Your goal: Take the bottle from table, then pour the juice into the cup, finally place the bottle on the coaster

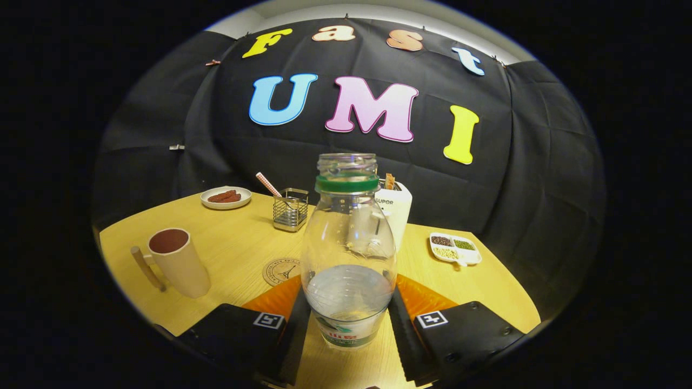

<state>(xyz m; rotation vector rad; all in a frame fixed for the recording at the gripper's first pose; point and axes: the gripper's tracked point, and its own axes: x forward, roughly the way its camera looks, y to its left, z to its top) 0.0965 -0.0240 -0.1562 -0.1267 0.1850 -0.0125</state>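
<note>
**Closing on the bottle: the take is in hand**

Straddling the bottle (347,254), the hand-held gripper (348,319) has one finger on each side of the lower body, at the level of the liquid. The pads look to be at the plastic or very near it, but whether both press on it I cannot tell, nor whether the base has left the counter (232,243). The bottle stands upright between the fingers, uncapped, with a green ring under its open mouth and clear liquid filling roughly the bottom third.

My reading is that the first step, taking the bottle, is under way and pouring has not begun. Next comes a firm squeeze and a straight lift, kept upright because the mouth is open.

Just ahead of the left finger lies the round coaster (281,271), partly hidden behind the bottle. Further out to the left stands the cup (178,262), well apart from the bottle, so the carry goes leftward before any tilt.
</note>
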